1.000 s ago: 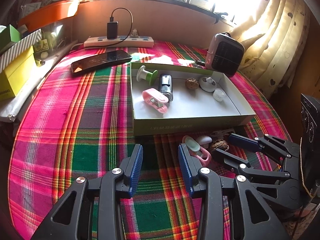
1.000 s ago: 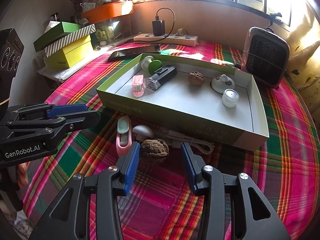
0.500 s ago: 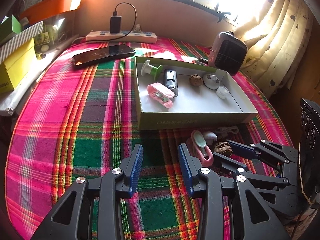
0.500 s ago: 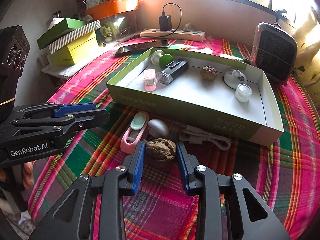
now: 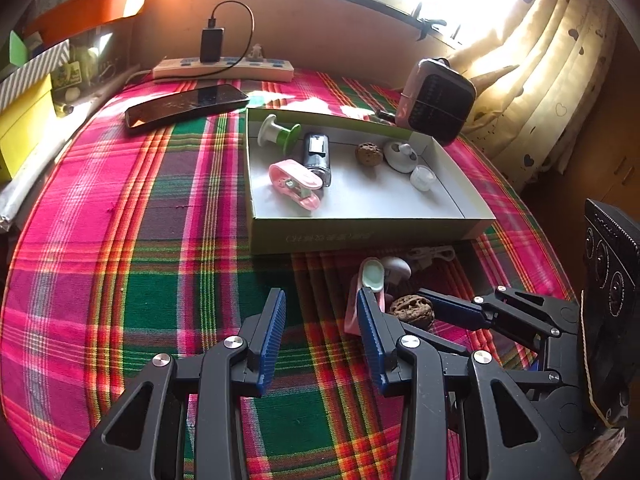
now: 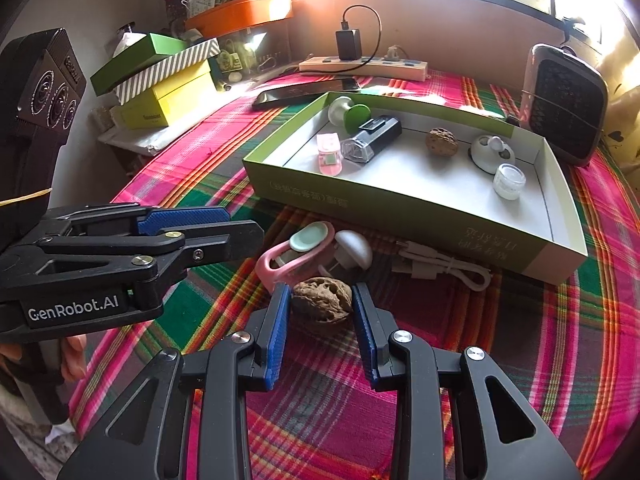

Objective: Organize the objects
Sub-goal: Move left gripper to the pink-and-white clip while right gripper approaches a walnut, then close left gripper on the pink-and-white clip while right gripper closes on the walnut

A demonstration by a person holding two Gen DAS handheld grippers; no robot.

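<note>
A brown walnut (image 6: 322, 299) lies on the plaid cloth in front of the green-walled box (image 6: 400, 204). My right gripper (image 6: 320, 296) is closed on the walnut, a pad against each side; the walnut also shows in the left wrist view (image 5: 412, 311). Beside it lie a pink clip (image 6: 294, 252), a white mushroom-shaped piece (image 6: 354, 246) and a white cable (image 6: 440, 266). My left gripper (image 5: 320, 304) is open and empty over the cloth, left of the pink clip (image 5: 366, 292). The box (image 5: 360, 236) holds several small items, including a second walnut (image 5: 369, 153).
A black phone (image 5: 186, 106) and a white power strip (image 5: 224, 70) lie beyond the box. A small heater (image 5: 436, 100) stands at the back right. Stacked green, striped and yellow boxes (image 6: 160, 76) stand at the far left. Curtains hang on the right.
My right gripper has moved forward around the walnut and its jaws have narrowed until they grip it. My left gripper stays open and has shifted a little.
</note>
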